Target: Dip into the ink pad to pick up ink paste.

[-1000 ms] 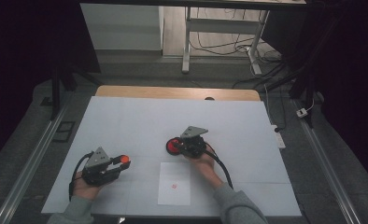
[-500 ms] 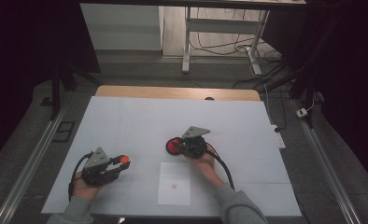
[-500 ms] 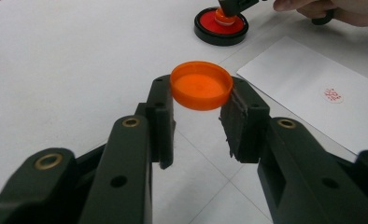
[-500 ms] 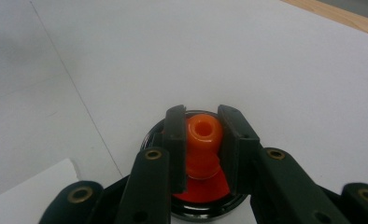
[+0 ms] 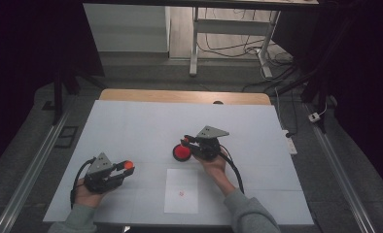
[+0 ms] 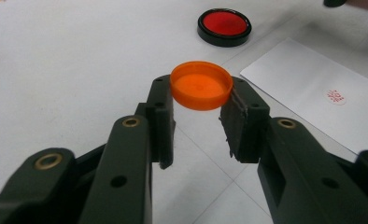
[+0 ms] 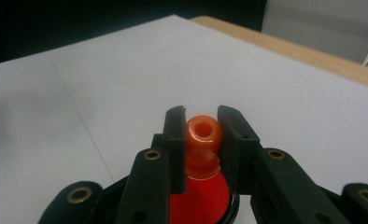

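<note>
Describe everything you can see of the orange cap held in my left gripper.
The orange cap is a small round lid, translucent plastic by its look, with a low rim and a shallow hollow facing the left gripper view. It is clamped by its edges at the fingertips of the left gripper, lifted clear of the white table, roughly level. In the high view it shows at that gripper's tip.

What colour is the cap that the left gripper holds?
Orange; the cap shows best in the left gripper view, between the left gripper's jaws.

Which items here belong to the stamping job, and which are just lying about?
In the job:
- orange lid in left tongs
- orange stamp in right tongs
- red ink pad
- white paper

Lying about:
- floor cables
- white plug
</note>
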Motion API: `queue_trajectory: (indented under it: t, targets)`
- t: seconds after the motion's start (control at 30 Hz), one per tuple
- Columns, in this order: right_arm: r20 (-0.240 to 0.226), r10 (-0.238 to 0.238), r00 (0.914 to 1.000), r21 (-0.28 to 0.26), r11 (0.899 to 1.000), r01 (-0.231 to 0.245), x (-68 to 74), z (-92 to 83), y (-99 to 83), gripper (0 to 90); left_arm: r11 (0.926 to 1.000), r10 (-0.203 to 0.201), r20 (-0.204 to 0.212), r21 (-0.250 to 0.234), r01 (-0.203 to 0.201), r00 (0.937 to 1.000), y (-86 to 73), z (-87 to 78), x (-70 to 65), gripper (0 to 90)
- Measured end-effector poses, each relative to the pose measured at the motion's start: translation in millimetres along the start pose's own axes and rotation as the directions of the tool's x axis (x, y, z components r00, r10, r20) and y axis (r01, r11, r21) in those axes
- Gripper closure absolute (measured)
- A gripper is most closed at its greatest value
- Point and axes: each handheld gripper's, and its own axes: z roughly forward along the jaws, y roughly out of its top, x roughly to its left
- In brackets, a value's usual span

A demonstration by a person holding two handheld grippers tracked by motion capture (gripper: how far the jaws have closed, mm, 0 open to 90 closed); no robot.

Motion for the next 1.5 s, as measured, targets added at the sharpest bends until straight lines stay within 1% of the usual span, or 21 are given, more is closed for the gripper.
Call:
queue_trajectory:
  t: [0.07,0.1,0.13,0.17,0.23,0.4,0.6,0.87,0.93,1.07,1.13,1.17,1.2,1.23,1.27,1.33,1.47,1.5]
  targets:
    - [-0.001,-0.013,0.9999,-0.001,1.000,0.013,2.4,-2.0,3.4,72.5,1.0000,0.003,0.001,0.000,-0.003,1.0000,0.3,0.1,-0.8,64.8]
    - [0.000,-0.023,0.9997,0.009,1.000,0.023,3.3,-2.2,4.3,72.5,1.0000,0.005,0.000,0.000,-0.005,1.0000,0.4,0.0,-1.3,64.9]
    - [0.003,-0.027,0.9996,0.014,1.000,0.027,4.1,-1.2,4.2,72.5,1.0000,0.005,0.000,0.000,-0.005,1.0000,0.4,-0.1,-1.6,64.8]
    - [-0.004,-0.028,0.9996,0.016,0.999,0.028,4.4,0.4,3.4,72.5,1.0000,0.006,-0.001,0.000,-0.006,1.0000,0.5,-0.2,-1.6,64.8]
    - [-0.003,-0.036,0.9993,0.036,0.999,0.036,4.6,3.2,1.5,72.4,1.0000,0.003,0.000,-0.002,-0.003,1.0000,0.5,-0.3,-1.2,64.8]
    - [-0.005,-0.036,0.9993,0.071,0.997,0.036,4.3,9.6,-3.1,72.4,1.0000,0.004,0.000,-0.001,-0.004,1.0000,0.2,-0.2,-0.5,64.8]
    - [0.004,-0.052,0.9987,0.104,0.993,0.051,3.9,14.3,-6.5,72.4,1.0000,0.006,0.001,0.002,-0.006,1.0000,0.1,0.0,-0.4,64.8]
    - [0.008,-0.065,0.9978,0.117,0.991,0.064,5.1,17.4,-7.4,72.4,1.0000,0.005,0.002,0.004,-0.005,1.0000,0.0,0.3,-0.6,64.8]
    - [0.010,-0.060,0.9982,0.113,0.992,0.058,4.5,18.7,-8.6,72.4,1.0000,0.004,0.001,0.004,-0.004,1.0000,-0.1,0.3,-0.8,64.8]
    - [0.016,-0.064,0.9978,0.133,0.989,0.061,3.1,21.3,-11.0,72.4,1.0000,0.003,0.000,0.005,-0.003,1.0000,-0.2,0.8,-0.7,64.8]
    - [0.018,-0.069,0.9975,0.148,0.987,0.065,2.9,24.4,-13.7,72.4,1.0000,0.003,0.000,0.007,-0.003,1.0000,-0.4,1.1,-0.6,64.8]
    - [0.018,-0.074,0.9971,0.166,0.984,0.070,2.6,26.0,-15.4,72.4,1.0000,0.003,0.001,0.008,-0.003,1.0000,-0.4,1.1,-0.5,64.8]
    - [0.018,-0.066,0.9977,0.149,0.987,0.062,2.4,27.0,-18.0,72.5,1.0000,0.003,0.000,0.007,-0.003,1.0000,-0.4,1.1,-0.6,64.8]
    - [0.017,-0.046,0.9988,0.146,0.988,0.043,0.9,27.0,-18.4,72.5,1.0000,0.001,0.000,0.005,-0.001,1.0000,-0.4,1.0,-0.8,64.8]
    - [0.017,-0.042,0.9990,0.147,0.988,0.039,1.0,26.8,-18.3,72.6,1.0000,0.001,0.000,0.005,-0.001,1.0000,-0.4,1.0,-0.9,64.8]
    - [0.027,-0.057,0.9980,0.156,0.986,0.052,2.9,26.5,-18.0,72.6,1.0000,0.001,0.001,0.005,-0.001,1.0000,-0.2,0.9,-1.2,64.8]
    - [0.028,-0.045,0.9986,0.152,0.988,0.041,2.7,26.4,-18.7,72.8,1.0000,0.005,-0.001,0.004,-0.005,1.0000,-0.1,0.4,-1.9,64.8]
    - [0.028,-0.051,0.9983,0.153,0.987,0.046,2.8,26.2,-18.7,72.8,1.0000,0.005,-0.003,0.003,-0.005,1.0000,0.0,0.2,-1.9,64.8]
